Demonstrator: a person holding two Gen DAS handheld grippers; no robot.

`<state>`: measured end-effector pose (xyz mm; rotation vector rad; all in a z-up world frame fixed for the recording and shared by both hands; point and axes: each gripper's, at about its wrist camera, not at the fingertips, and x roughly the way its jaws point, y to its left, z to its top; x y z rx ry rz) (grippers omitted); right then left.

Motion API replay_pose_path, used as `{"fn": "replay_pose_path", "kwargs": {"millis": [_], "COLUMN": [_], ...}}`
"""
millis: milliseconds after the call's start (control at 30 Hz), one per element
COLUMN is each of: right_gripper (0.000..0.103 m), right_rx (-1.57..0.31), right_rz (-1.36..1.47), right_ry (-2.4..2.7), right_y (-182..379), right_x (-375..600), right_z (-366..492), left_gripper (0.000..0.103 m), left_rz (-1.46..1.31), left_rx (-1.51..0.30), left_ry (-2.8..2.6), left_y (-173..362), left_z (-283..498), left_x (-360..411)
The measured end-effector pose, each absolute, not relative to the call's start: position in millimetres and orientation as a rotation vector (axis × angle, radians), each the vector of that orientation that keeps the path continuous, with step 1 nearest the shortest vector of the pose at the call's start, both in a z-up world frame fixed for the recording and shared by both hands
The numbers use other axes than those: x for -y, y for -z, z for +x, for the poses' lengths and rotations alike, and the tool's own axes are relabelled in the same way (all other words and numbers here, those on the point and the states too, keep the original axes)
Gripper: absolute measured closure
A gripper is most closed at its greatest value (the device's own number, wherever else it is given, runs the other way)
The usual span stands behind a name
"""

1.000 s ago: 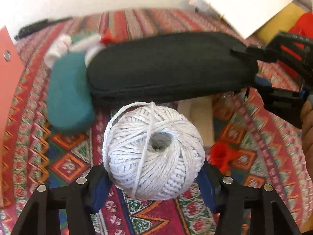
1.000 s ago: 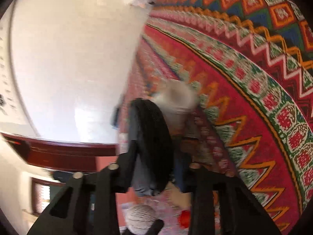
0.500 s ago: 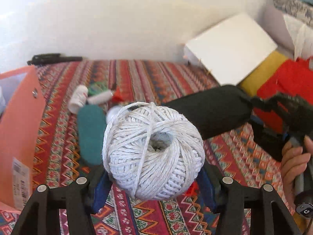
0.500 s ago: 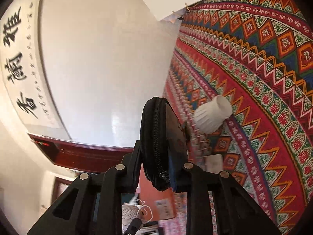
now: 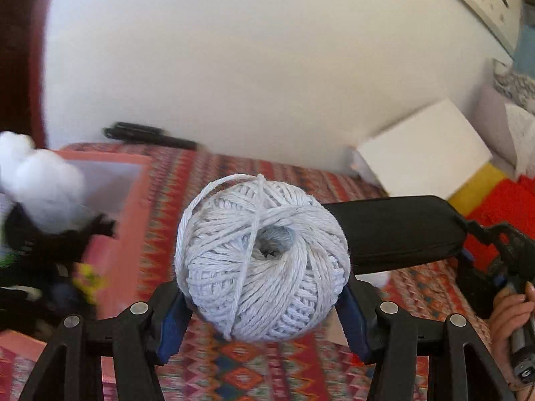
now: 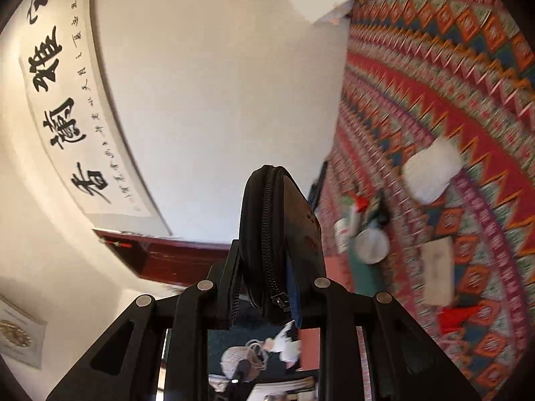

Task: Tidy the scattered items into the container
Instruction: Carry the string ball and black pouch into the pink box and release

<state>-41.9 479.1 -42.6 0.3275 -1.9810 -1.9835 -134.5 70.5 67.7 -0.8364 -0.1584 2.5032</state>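
A ball of white string (image 5: 262,257) sits clamped between the blue pads of my left gripper (image 5: 262,314), held up over the patterned bedspread. To its left stands the orange container (image 5: 127,220), with white fluffy stuff (image 5: 40,180) and dark items inside. A black zip case (image 5: 394,234) hangs in the air at the right, gripped at one end by my right gripper (image 5: 491,250). In the right wrist view the zip case (image 6: 281,234) stands edge-on between the pads of the right gripper (image 6: 277,284), which is shut on it. The string ball (image 6: 239,357) shows small and low there.
On the bedspread lie a white ribbed roll (image 6: 431,173), a teal item (image 6: 361,277), a white bottle (image 6: 342,230), a tan block (image 6: 436,270) and a red piece (image 6: 458,314). A white board (image 5: 424,153) leans on the wall. A hand (image 5: 511,310) holds the right gripper.
My left gripper has risen with the string ball and swung left, bringing the orange container's inside into view. My right gripper has lifted and tilted up, still holding the zip case.
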Motion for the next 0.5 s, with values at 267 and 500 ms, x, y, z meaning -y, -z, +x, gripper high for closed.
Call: {"fn": "replay_pose_path", "kwargs": {"millis": [267, 500], "right_gripper": [0.078, 0.065], "right_rx": [1.876, 1.721], "right_rz": [0.380, 0.568], "right_ry": [1.814, 1.795], "right_y": [19.7, 2.7], "right_x": [-373.7, -237.7], "right_z": [-146.1, -262.7], "left_gripper": [0.039, 0.035], "left_rz": [-0.833, -0.858], "left_rx": [0.285, 0.351], "left_ry": [-2.672, -2.736], "left_y": [-66.4, -54.6], "left_z": [-172.8, -207.0], "left_x": [41.4, 112.2]}}
